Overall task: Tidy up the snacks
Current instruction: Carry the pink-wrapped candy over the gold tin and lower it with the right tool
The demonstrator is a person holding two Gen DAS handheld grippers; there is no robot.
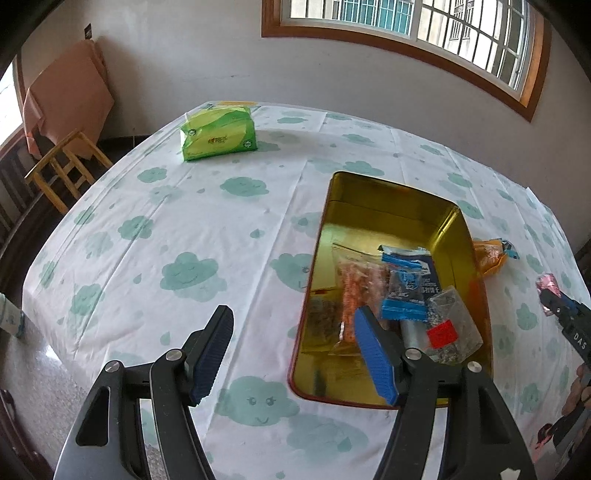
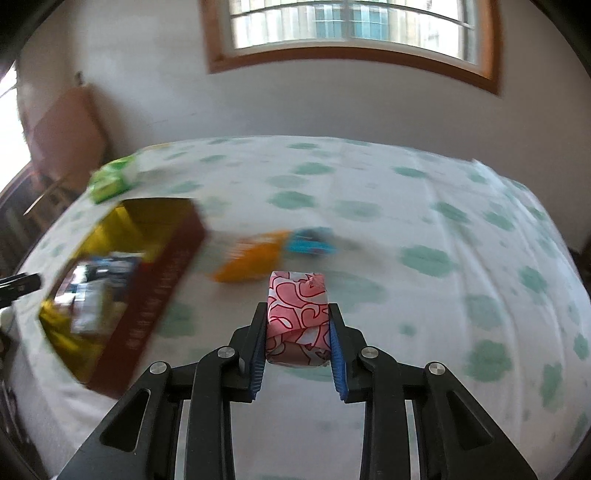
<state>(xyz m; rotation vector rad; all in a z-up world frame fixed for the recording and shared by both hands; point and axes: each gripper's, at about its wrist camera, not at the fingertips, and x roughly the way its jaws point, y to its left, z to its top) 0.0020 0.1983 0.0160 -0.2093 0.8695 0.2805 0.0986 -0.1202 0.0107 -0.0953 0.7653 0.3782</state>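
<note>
While several packets already lie in the gold tin [image 1: 461, 236], the right gripper [image 2: 298, 354] clamps a pink-wrapped snack [image 2: 297, 314]. The left gripper [image 1: 295, 354] is half-open, empty. Seemingly 2 snacks [image 2: 251, 260] remain on the desk [image 2: 424, 206].

Snack packets [image 1: 402, 291] lie in the tin [image 1: 373, 195]; tissue pack [image 1: 218, 133] behind, leftward.

White wall [image 1: 207, 66], wood-framed barred window [image 1: 424, 22], daylight in. Cloud-print tablecloth [image 1: 184, 229] over table. Wooden stool [image 1: 64, 166] beyond far-left corner.
</note>
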